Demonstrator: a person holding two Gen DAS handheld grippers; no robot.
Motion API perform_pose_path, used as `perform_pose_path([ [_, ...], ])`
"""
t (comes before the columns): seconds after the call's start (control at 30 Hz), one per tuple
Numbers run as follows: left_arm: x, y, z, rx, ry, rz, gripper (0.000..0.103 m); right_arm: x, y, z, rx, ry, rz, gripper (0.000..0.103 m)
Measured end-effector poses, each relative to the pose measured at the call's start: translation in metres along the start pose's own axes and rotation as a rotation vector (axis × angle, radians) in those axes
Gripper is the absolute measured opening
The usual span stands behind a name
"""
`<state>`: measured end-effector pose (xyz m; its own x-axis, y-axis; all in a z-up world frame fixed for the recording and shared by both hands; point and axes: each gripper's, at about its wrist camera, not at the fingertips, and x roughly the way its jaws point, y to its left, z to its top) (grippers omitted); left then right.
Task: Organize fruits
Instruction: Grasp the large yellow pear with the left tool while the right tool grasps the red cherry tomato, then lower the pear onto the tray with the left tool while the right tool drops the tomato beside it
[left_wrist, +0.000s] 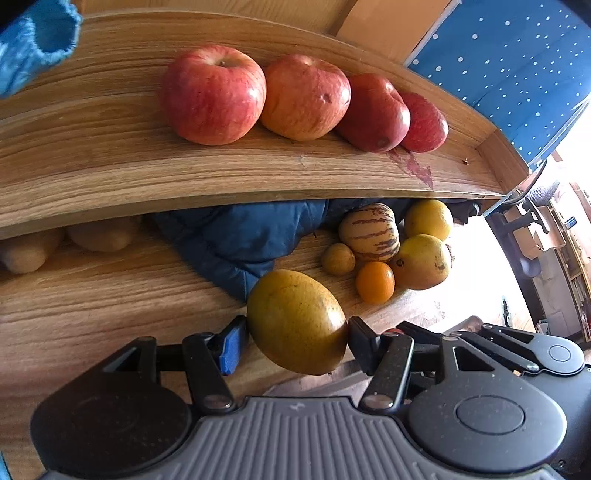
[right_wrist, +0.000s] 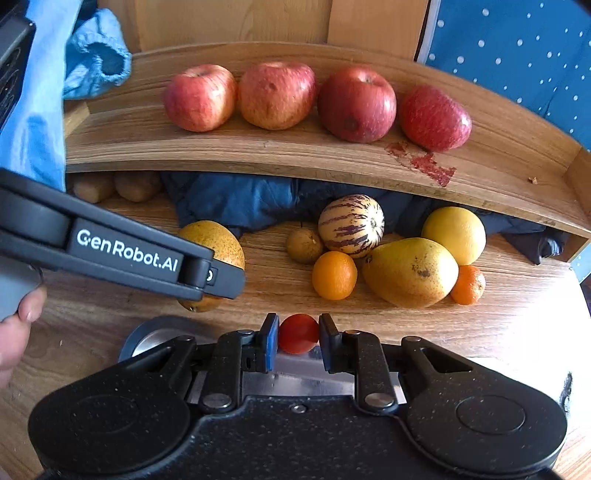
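Clamped between the black fingers of the left gripper (left_wrist: 297, 332), low in the centre of the left wrist view, is a yellow-brown speckled pear (left_wrist: 295, 321), its smooth skin dotted with fine dark freckles; the jaws are spread about the width of the fruit and press on both its sides, holding it above the wooden tabletop (left_wrist: 92, 295). In the right wrist view the right gripper (right_wrist: 298, 338) has its jaws drawn narrow onto a small round red tomato (right_wrist: 298, 333), just above a round metal dish (right_wrist: 155, 338) at lower centre. Beyond, on the light, strongly grained tabletop, a loose cluster of fruit sits right of centre: a cream melon with purple stripes (right_wrist: 351, 225), a small brown round fruit (right_wrist: 304, 245) touching a bright orange mandarin (right_wrist: 334, 275), a large yellow mango with dark spots (right_wrist: 410, 271), a yellow grapefruit (right_wrist: 454, 230) and a second small orange (right_wrist: 469, 284). Crumpled dark blue fabric (right_wrist: 240, 201) lies under a raised curved wooden shelf (right_wrist: 258, 155), with two pale brown fruits (right_wrist: 122, 186) in shadow at the left. On the shelf four red apples (right_wrist: 314, 101) stand in a row, and a red stain (right_wrist: 424, 162) marks the wood near the rightmost. A light blue sleeve (right_wrist: 96, 59) fills the upper left, and a blue cloth with white dots (right_wrist: 517, 55) hangs at upper right.
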<state>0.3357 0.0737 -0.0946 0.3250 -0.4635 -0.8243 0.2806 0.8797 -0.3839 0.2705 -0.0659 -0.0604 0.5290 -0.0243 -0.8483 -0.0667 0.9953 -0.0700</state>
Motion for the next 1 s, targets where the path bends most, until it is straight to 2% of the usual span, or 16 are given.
perform_pose_path([
  [0.27,-0.017,-0.016,-0.021,0.012,-0.024,0.021,0.062,-0.029,-0.010,-0.020,0.017,-0.049,0.015,0.024],
  [0.47,-0.033,-0.040,-0.042,0.061,-0.027,0.014,0.063,-0.052,-0.017,-0.042,0.058,-0.065,0.024,0.025],
  [0.87,-0.033,-0.092,-0.100,0.103,0.058,-0.026,0.062,-0.096,-0.028,-0.110,0.106,-0.028,0.029,0.025],
  [0.9,-0.033,-0.095,-0.104,0.109,0.062,-0.001,0.062,-0.098,-0.029,-0.115,0.113,-0.022,0.027,0.025],
  [1.0,-0.033,-0.106,-0.116,0.125,0.073,0.000,0.063,-0.099,-0.035,-0.130,0.138,-0.007,0.016,0.025],
])
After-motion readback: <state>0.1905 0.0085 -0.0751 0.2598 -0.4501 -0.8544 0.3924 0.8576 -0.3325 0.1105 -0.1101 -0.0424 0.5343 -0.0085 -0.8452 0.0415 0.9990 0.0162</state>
